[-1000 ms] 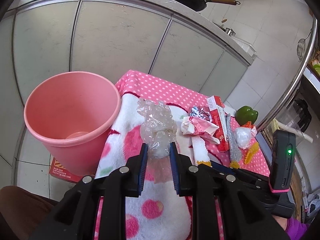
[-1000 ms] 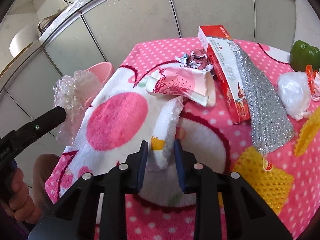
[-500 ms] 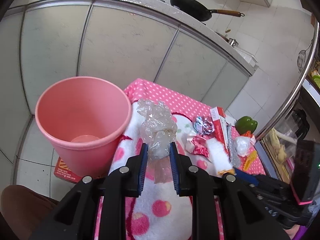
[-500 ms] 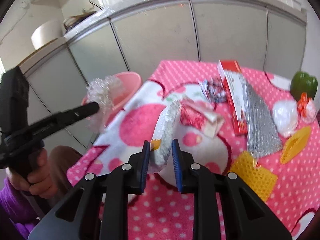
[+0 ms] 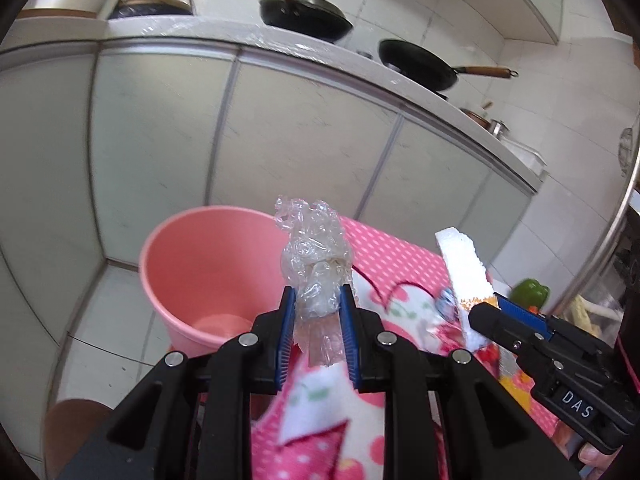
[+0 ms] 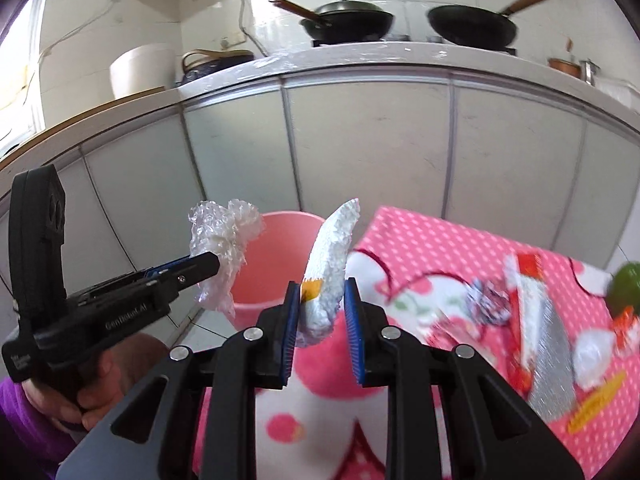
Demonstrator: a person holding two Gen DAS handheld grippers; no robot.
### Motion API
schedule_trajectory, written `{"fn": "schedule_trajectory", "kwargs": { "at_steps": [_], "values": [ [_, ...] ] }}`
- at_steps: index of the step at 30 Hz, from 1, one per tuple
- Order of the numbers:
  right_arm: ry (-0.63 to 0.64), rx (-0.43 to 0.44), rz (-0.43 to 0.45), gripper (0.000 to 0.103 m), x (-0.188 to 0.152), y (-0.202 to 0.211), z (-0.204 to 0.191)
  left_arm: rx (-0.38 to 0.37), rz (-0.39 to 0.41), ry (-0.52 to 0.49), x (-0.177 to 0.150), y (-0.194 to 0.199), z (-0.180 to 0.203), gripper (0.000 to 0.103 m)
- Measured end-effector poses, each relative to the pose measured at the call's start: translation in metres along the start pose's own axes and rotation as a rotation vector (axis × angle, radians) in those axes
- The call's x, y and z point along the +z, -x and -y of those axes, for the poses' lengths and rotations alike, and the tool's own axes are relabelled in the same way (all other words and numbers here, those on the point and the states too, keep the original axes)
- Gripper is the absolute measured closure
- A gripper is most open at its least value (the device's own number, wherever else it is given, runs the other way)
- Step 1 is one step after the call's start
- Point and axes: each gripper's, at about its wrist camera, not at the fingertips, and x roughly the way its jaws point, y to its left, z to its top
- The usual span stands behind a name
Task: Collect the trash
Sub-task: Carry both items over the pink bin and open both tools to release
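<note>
So both grippers have come up off the tabletop (image 6: 460,240) now. Left gripper (image 5: 318,312) jaws pinch the crumpled plastic wrap (image 5: 316,252) beside the pink bin (image 5: 208,264); right gripper (image 6: 323,304) jaws grip the white foam strip (image 6: 332,256), lifted near its rim.

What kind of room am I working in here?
Most likely a home kitchen: two black woks sit on a stove on the white counter above pale cabinet doors, beside a low table with a pink dotted cloth.

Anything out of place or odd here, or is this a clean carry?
Nothing stands out. The left gripper grips crumpled plastic wrap, the right gripper a white foam strip; the pink bin stands upright beside the table.
</note>
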Motion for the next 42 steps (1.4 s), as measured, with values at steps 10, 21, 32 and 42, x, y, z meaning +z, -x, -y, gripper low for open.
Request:
{"fn": "schedule_trajectory", "kwargs": {
  "at_steps": [10, 21, 32, 42],
  "values": [
    [0.046, 0.044, -0.008, 0.080, 0.022, -0.058, -0.033, 0.123, 0.058, -0.003, 0.017, -0.014, -0.033, 0.081],
    [0.031, 0.066, -0.120, 0.080, 0.022, -0.138, -0.051, 0.188, -0.030, 0.062, 0.016, -0.068, -0.074, 0.081],
    [0.027, 0.060, -0.224, 0.080, 0.012, -0.188, -0.050, 0.226, -0.109, 0.071, 0.005, -0.105, -0.098, 0.080],
    [0.007, 0.058, -0.245, 0.078, 0.014, -0.194, -0.045, 0.208, -0.140, 0.109, 0.000, -0.108, -0.102, 0.076]
  ]
}}
